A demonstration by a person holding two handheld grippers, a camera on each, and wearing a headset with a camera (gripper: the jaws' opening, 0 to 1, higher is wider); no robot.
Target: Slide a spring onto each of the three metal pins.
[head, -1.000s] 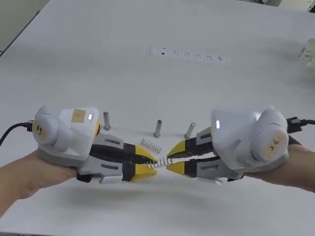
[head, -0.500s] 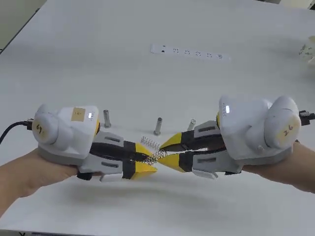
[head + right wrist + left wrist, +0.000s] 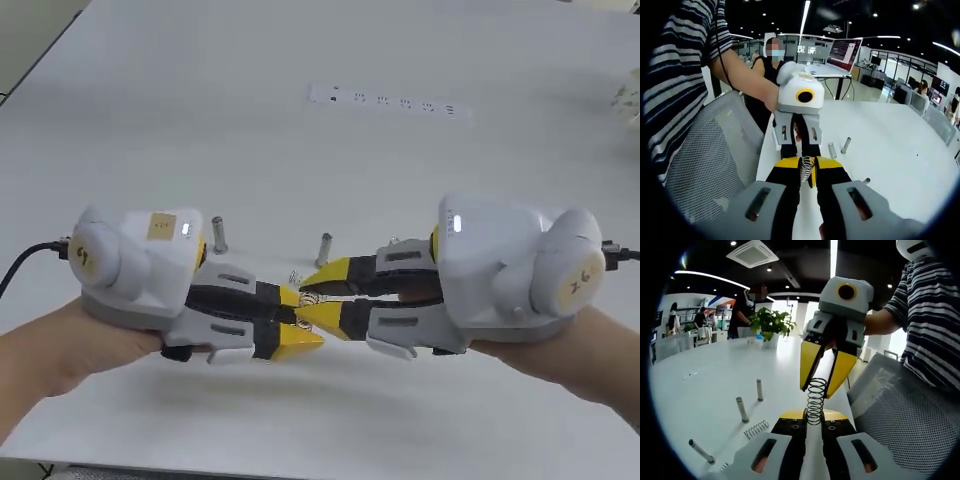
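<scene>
Left gripper view: left hand-held gripper (image 3: 814, 415) is pinched narrow on the base of a spring (image 3: 815, 397), which sticks straight out from its yellow tips, clear of the bench (image 3: 700, 390). Right hand-held gripper (image 3: 816, 390) faces it with jaws part open in a V, tips flanking the spring's far end; contact there unclear. Three bare metal pins stand on the bench: near pin (image 3: 701, 451), middle pin (image 3: 742, 410), far pin (image 3: 759, 389). Loose spring (image 3: 756, 429) lies just beside the middle pin. Head view: both grippers meet tip to tip, near the pins.
</scene>
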